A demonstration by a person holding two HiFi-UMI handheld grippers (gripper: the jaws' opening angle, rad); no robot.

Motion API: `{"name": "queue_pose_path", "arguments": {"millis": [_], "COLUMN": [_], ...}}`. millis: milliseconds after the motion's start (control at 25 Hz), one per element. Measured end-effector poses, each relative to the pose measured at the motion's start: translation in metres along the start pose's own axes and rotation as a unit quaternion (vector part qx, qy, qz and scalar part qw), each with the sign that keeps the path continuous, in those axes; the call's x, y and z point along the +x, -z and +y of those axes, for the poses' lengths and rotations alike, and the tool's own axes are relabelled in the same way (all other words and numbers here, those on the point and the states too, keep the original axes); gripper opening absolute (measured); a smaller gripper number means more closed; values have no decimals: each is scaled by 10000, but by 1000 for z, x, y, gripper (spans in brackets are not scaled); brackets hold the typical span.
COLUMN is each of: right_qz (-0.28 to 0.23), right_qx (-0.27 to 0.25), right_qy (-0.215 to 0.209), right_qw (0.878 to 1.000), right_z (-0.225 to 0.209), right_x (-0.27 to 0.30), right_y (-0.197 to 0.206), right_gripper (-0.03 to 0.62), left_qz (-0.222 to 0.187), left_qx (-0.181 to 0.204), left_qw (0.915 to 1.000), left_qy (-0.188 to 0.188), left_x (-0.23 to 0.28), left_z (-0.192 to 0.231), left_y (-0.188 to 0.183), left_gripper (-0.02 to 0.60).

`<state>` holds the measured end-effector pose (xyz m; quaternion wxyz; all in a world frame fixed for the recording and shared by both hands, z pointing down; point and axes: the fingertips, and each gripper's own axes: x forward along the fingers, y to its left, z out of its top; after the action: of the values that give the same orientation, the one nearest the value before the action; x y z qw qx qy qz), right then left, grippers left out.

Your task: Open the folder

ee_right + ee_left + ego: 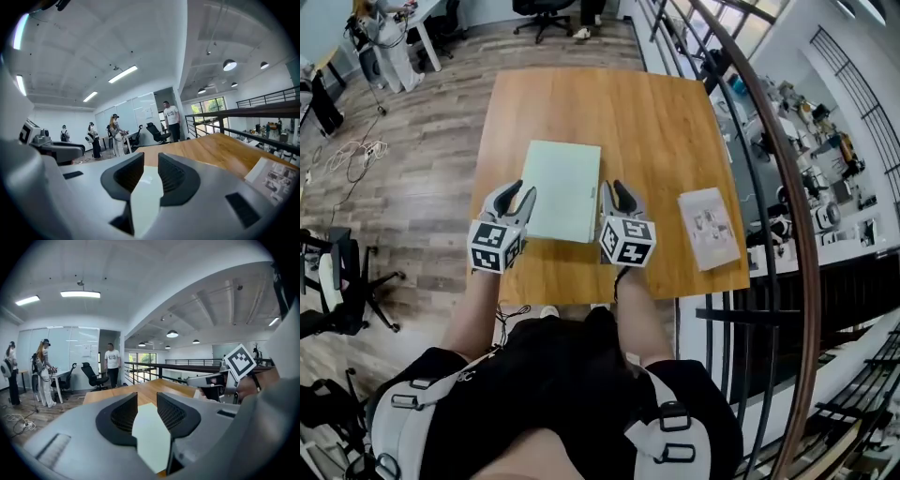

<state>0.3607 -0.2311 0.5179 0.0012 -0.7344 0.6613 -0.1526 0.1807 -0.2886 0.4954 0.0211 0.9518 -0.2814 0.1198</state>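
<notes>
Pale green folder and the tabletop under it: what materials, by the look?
Pale green rectangular folder: likely plastic or coated card; flat, uniform colour, soft sheen in the right gripper view. Brown rectangular tabletop: wood or wood-look laminate; grain streaks, smooth semi-matt surface. Solid or veneer, cannot tell.

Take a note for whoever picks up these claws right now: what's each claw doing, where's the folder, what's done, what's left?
Left claw: open, empty, at the left edge of the folder, toward its near end.
Right claw: open, empty, beside the right edge.
Folder: closed, flat on the table; a booklet lies apart to its right.
Done: nothing yet.
Left: probably catch the cover's edge and lift it open.
</notes>
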Motion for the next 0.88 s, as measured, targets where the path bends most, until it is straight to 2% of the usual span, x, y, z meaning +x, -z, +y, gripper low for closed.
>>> {"name": "queue_pose_path", "arguments": {"millis": [120,200,440,680,880], "right_qz": [184,342,823,1254,1560], "right_qx": [349,631,1540,2491,2687], "right_qy": [-66,-104,-72,-395,-535], "right_qw": [9992,9974,9846,9595,9490], "right_z": [-9,-16,-42,-48,-51], "right_x": [11,18,36,51,62], "right_y": [14,28,78,124,156], "right_gripper": [89,101,107,107,107], "left_qz": [336,544,1008,1641,2044], "left_qx": [135,419,1143,1908,2402], "left_qw": [9988,9967,9855,9587,9361], "left_qy": [328,440,749,1322,1553], "left_x": [11,16,24,30,36], "left_z": [-8,-12,-29,-67,-92], "left_y": [20,33,70,120,157], "left_gripper": [185,217,251,288,305]}}
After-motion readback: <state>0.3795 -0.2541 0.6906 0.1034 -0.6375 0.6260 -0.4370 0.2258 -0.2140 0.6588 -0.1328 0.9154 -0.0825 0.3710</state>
